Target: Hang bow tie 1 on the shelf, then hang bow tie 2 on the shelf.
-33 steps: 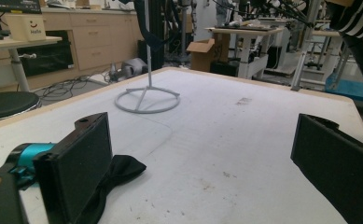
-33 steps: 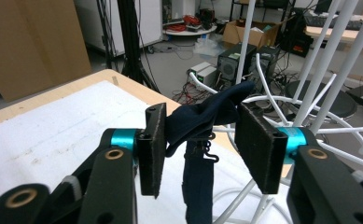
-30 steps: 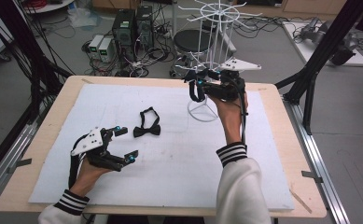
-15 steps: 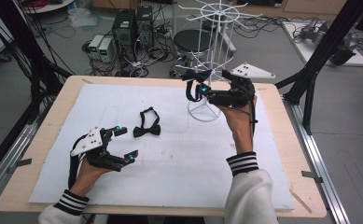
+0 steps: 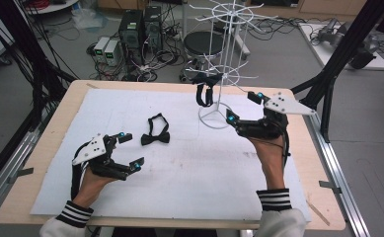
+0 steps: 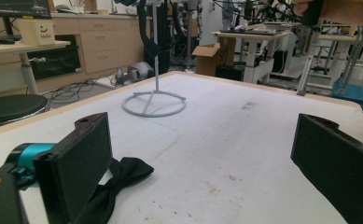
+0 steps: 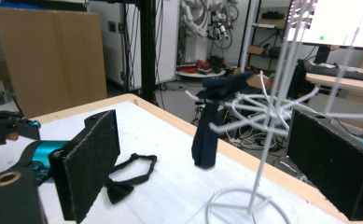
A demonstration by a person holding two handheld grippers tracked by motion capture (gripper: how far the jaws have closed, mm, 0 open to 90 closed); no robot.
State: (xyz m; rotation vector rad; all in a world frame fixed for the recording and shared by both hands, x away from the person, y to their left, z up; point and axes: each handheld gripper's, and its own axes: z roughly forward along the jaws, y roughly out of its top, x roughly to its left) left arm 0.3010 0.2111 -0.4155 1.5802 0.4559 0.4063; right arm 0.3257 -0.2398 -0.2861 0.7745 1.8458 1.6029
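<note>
One bow tie [image 5: 205, 88] already hangs on a far arm of the white wire rack [image 5: 226, 59], so that part looks done. A second bow tie [image 5: 155, 132] lies flat on the white sheet [image 5: 189, 163], left of the rack's round foot, and it probably has to go up next. The right gripper [image 5: 242, 108] is just right of the rack, with its jaws wide apart and nothing in them. The left gripper [image 5: 129, 151] sits near the lying bow tie, its jaws apart and empty too.
</note>
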